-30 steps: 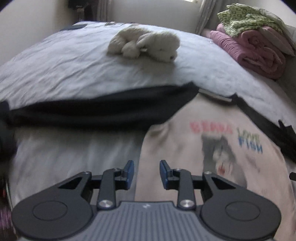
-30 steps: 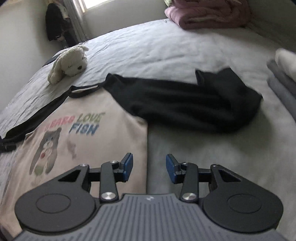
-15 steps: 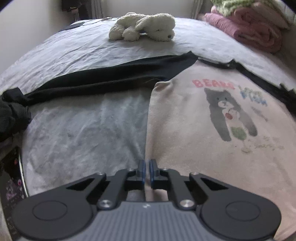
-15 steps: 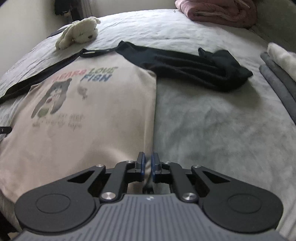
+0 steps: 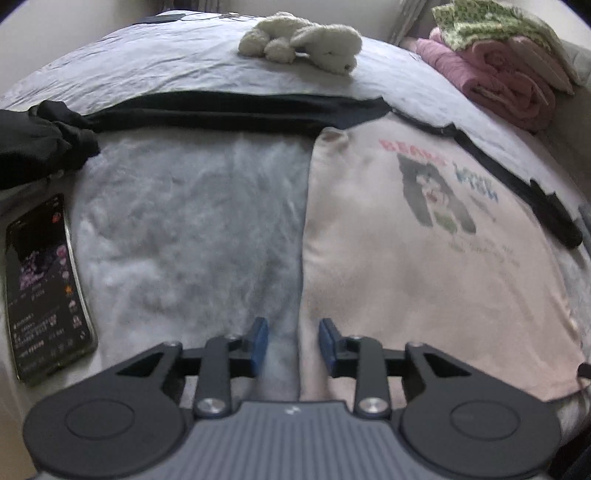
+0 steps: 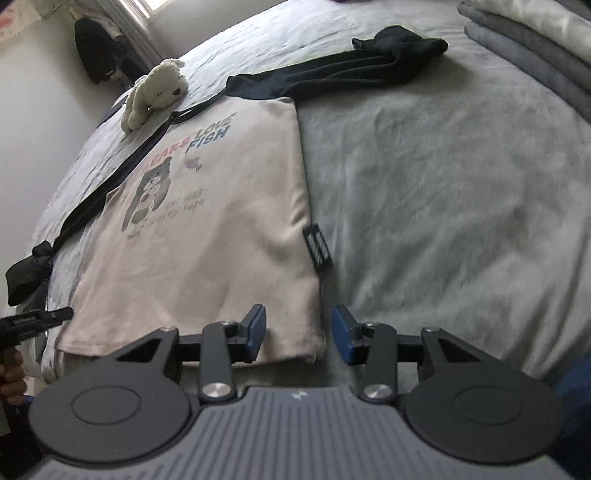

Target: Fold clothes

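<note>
Left gripper (image 5: 290,343): jaws opening, astride the shirt's near left edge, nothing pinched.
Right gripper (image 6: 298,334): jaws opening over the near right hem corner, probably lining up a grasp.
Shirt (image 5: 406,258): flat on the bed (image 5: 184,221), print up, black sleeves (image 6: 332,70) spread far, ready for folding.
Plush toy (image 5: 306,40): far, well clear.

Grey bed (image 5: 177,229) filling rm; daylight coming thru window (image 6: 157,3) w/ curtain (image 6: 129,33); pale wall (image 6: 33,122) standing beside it.
</note>
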### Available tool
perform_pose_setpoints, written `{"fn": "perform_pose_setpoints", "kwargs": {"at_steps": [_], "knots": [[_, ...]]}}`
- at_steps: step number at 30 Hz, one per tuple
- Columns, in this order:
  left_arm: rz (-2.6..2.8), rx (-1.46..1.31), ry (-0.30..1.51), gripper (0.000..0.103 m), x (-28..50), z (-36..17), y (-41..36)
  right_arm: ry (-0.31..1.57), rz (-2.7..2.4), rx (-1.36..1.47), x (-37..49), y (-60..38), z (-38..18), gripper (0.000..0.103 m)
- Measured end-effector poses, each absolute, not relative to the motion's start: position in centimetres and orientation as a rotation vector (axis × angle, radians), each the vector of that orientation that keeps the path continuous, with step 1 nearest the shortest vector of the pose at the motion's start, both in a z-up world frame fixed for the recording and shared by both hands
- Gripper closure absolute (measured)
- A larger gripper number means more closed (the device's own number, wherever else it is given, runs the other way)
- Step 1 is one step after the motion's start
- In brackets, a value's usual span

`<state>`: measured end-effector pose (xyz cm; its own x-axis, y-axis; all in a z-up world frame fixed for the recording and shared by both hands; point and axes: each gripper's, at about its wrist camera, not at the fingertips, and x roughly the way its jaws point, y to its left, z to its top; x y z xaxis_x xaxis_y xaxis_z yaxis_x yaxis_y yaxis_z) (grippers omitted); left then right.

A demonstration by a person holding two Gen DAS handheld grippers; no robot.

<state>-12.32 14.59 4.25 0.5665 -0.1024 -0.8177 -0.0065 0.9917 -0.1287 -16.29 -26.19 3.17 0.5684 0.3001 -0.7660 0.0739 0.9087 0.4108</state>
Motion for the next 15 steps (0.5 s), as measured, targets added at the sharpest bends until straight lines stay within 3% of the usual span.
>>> {"fn": "perform_pose_setpoints", "kwargs": {"at_steps": [2, 3, 4, 15], "knots": [[-0.068, -0.082, 0.959, 0.081, -12.5, 4.2, 13.9, 0.967, 0.139, 0.402, -16.4, -25.6, 3.2, 0.077], [-0.085, -0.077, 0.958, 0.099, -12.5, 4.3, 13.7, 0.968, 0.132, 0.393, -16.3, -25.5, 3.2, 0.087], [-0.091, -0.071, 0.957, 0.099, -12.6, 4.4, 13.5, 0.968, 0.122, 0.386, -16.2, -25.5, 3.2, 0.092], [-0.090, 0.024, 0.940, 0.099, -14.8, 7.6, 12.3, 0.890, 0.130, 0.390, -17.9, -27.4, 8.1, 0.094]]}}
